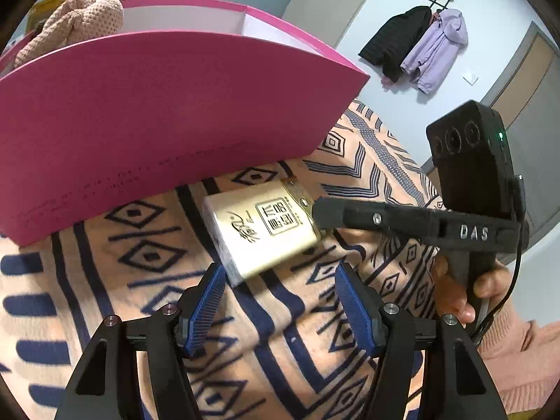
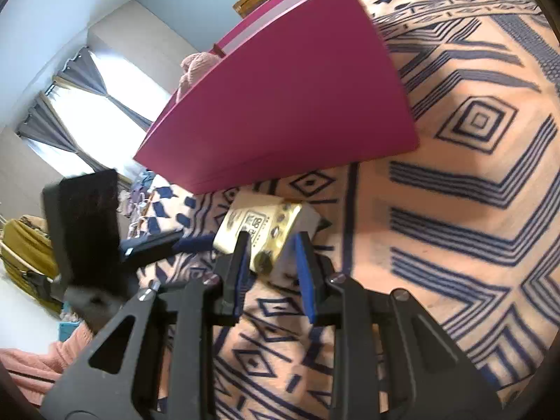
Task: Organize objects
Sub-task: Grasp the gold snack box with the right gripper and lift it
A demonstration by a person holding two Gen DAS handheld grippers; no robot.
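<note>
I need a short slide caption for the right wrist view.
Right claw closing around gold box beside pink box.

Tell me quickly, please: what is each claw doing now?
Left claw: open, holding nothing, just short of the gold box.
Right claw: closed on one end of the gold box.

Bed, patterned blanket (image 1: pixel 147 273), peach with navy geometric print.
On it: pink box (image 1: pixel 140 122), open-topped, at 11 o'clock in the left wrist view; gold-and-white packet (image 1: pixel 259 234) just beside it, toward 5 o'clock.
</note>
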